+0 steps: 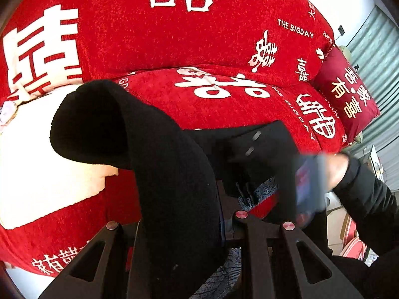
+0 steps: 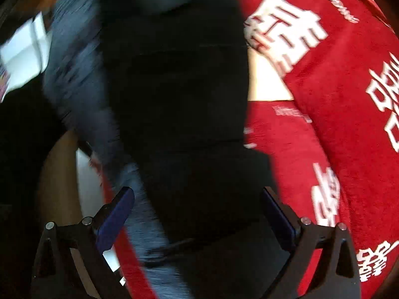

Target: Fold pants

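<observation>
Sofa cover [image 1: 224,37], English: I read "THE BIGDAY" in white on the red backrest, and part of the same phrase ran along the seat edge.
Sofa cover, Chinese: I saw large white double-happiness characters, 囍, repeated across it.
Cushion [image 1: 349,94]: I made out gold characters 有 and 喜; the rest I could not read.
Right wrist view: lettering was too blurred to read.
</observation>
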Available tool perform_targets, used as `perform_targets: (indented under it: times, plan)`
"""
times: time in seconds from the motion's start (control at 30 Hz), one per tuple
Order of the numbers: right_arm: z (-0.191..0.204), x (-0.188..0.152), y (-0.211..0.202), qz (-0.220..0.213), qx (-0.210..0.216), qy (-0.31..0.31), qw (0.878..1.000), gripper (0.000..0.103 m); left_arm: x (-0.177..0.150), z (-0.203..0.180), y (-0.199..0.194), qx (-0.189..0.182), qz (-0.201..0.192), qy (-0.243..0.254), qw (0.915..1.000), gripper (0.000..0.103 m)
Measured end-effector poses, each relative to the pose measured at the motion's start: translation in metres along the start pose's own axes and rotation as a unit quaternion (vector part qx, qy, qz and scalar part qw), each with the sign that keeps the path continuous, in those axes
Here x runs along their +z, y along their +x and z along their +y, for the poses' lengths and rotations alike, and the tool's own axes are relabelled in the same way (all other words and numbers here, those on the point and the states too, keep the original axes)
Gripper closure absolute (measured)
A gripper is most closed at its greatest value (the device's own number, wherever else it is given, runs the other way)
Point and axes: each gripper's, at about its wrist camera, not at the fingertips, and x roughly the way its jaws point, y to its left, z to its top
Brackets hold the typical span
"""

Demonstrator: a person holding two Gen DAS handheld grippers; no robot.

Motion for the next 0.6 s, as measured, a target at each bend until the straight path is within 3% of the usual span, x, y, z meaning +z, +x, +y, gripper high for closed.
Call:
perform_targets:
  times: [0.07, 0.1, 0.13, 0.2, 0.27, 0.37, 0.47, 0.6]
  plan:
    - [0.027, -0.007, 0.04, 0.062, -0.054, -0.033, 0.996, 0.003, 0.002, -0.007, 0.001, 0.006, 0.003, 0.004, 1.0, 0.081]
    - [0.025, -0.009, 0.047, 0.06, -0.037, -0.02, 0.997, 0.002, 0.003, -0.01, 0.001, 0.009, 0.003, 0.005, 0.9999, 0.081]
    - [0.017, -0.008, 0.04, 0.04, -0.008, 0.012, 0.999, 0.002, 0.003, -0.013, 0.001, 0.013, 0.005, 0.007, 0.9999, 0.081]
    - [0.002, -0.012, 0.017, 0.021, -0.018, 0.045, 0.999, 0.003, 0.005, -0.018, 0.001, 0.016, 0.007, 0.01, 0.9998, 0.081]
    - [-0.011, -0.026, -0.019, -0.025, -0.008, 0.071, 0.997, 0.003, 0.01, -0.03, 0.001, 0.015, 0.006, 0.018, 0.9997, 0.081]
    - [-0.037, -0.057, -0.064, -0.061, -0.04, 0.128, 0.989, 0.002, 0.021, -0.054, 0.0, 0.006, -0.001, 0.037, 0.9993, 0.081]
    - [-0.046, -0.094, -0.1, -0.069, -0.086, 0.204, 0.973, 0.002, 0.034, -0.089, 0.002, -0.002, -0.003, 0.07, 0.9975, 0.081]
    - [-0.058, -0.148, -0.125, -0.073, -0.126, 0.309, 0.94, 0.002, 0.051, -0.141, 0.016, -0.013, 0.008, 0.116, 0.9931, 0.081]
